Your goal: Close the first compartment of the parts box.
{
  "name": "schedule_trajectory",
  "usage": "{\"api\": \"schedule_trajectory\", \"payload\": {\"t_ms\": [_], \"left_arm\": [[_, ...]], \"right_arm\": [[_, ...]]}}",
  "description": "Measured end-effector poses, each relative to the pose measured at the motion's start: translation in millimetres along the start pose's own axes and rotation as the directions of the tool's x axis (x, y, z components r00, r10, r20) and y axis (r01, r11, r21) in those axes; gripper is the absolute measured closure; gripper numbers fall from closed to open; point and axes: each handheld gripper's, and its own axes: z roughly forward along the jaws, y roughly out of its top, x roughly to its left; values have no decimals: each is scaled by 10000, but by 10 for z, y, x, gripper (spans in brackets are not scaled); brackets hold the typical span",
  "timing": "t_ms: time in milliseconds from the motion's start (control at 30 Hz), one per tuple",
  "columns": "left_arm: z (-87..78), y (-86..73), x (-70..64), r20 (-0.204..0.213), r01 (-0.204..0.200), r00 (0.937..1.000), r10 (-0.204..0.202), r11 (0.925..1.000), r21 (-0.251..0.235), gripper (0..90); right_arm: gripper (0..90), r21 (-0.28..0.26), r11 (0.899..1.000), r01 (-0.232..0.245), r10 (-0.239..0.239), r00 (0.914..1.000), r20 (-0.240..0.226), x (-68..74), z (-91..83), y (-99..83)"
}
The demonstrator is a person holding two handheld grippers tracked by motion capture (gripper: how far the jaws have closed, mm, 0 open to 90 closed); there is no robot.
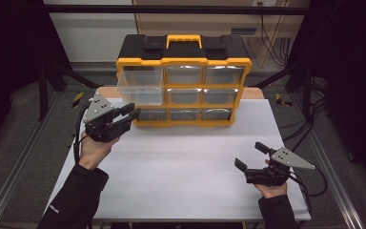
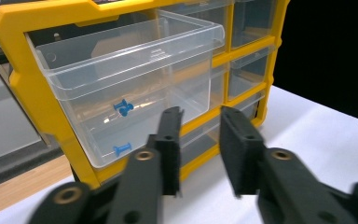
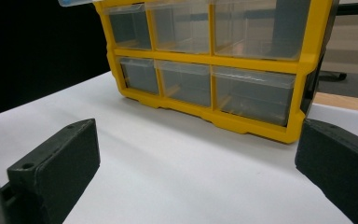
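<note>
The yellow-and-black drawer cabinet (image 1: 183, 78) stands at the far side of the white desk (image 1: 181, 176), and everything else is placed from it. Its top-left clear drawer (image 1: 140, 86) is pulled well out of the frame toward the person, while the other drawers sit flush. In the left gripper view the drawer (image 2: 130, 88) holds a few blue push pins (image 2: 123, 107) on its floor.

The left gripper (image 1: 126, 114) hangs just in front of the cabinet's lower-left corner, below the drawer's projecting front; its jaws stand a little apart, holding nothing, and point up and forward at the drawer. The drawer slides front to back, so its front wall lies square across the line of the jaws.

The right gripper (image 1: 251, 156) is well apart from the cabinet, out over the near right of the desk, jaws spread wide and empty. The left gripper is clearly nearer, so pushing the drawer shut or reaching in for pins would likely fall to it.
</note>
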Motion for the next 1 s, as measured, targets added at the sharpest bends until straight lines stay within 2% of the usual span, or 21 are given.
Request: {"api": "schedule_trajectory", "payload": {"t_ms": [33, 200, 367, 467, 833, 1000], "left_arm": [[17, 0, 11, 2, -56, 10000, 56, 9999, -93, 750], [76, -7, 25, 17, -145, 9999, 145, 9999, 90, 845], [132, 13, 40, 6, -334, 9994, 334, 9994, 108, 890], [174, 32, 50, 45, -317, 9995, 317, 9994, 101, 892], [355, 82, 86, -60, -667, 9977, 669, 9972, 334, 893], [401, 90, 147, -46, -539, 9985, 541, 9979, 370, 893]], "right_arm": [[4, 10, 10000, -14, 14, 10000, 7, 2, 0, 0], [4, 34, 10000, 78, -78, 10000, -48, -5, -1, -4], [4, 68, 9999, 89, -88, 9999, -76, -3, 9, -9], [4, 95, 10000, 18, -17, 10000, -78, 2, 11, -9], [4, 85, 9999, 108, -108, 9999, -38, -2, 18, -13], [4, 127, 9999, 89, -89, 10000, -7, 0, 18, -13]]}}
